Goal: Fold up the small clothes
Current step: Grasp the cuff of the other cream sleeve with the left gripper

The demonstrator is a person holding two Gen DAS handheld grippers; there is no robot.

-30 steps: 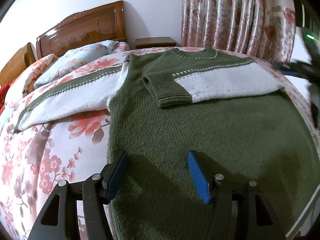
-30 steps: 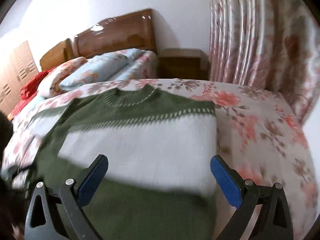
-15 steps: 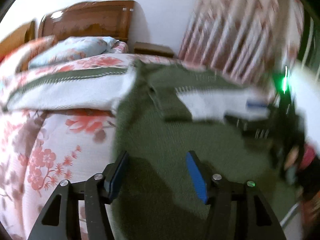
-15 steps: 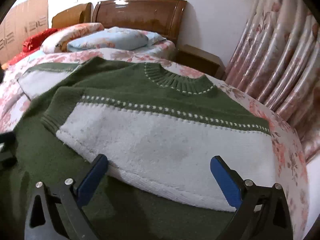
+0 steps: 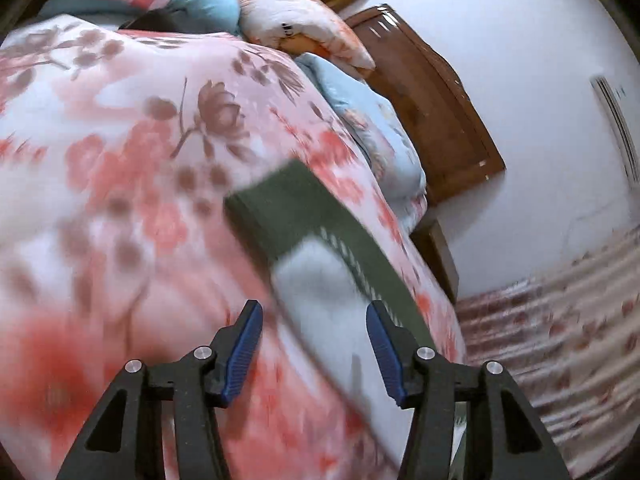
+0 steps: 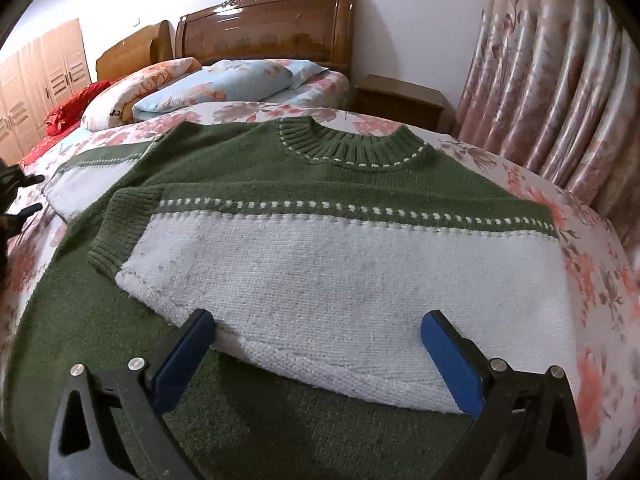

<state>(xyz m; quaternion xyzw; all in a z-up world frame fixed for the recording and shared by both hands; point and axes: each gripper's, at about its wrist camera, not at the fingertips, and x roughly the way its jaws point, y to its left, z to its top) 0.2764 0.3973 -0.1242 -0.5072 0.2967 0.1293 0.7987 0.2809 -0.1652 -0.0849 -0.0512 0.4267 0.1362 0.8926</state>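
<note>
A green and white knitted sweater lies flat on the floral bed. Its right sleeve is folded across the chest. Its left sleeve still lies spread out to the left. My right gripper is open and empty, just above the folded sleeve's lower edge. In the blurred, tilted left wrist view the spread sleeve with its green cuff lies just ahead of my left gripper, which is open and empty above it.
Floral bedspread covers the bed. Pillows and a wooden headboard stand at the far end, a nightstand beside them. Floral curtains hang at the right. A wardrobe is at far left.
My left gripper has swung left from the sweater body to the spread-out sleeve, its view tilting. My right gripper has edged closer to the folded sleeve.
</note>
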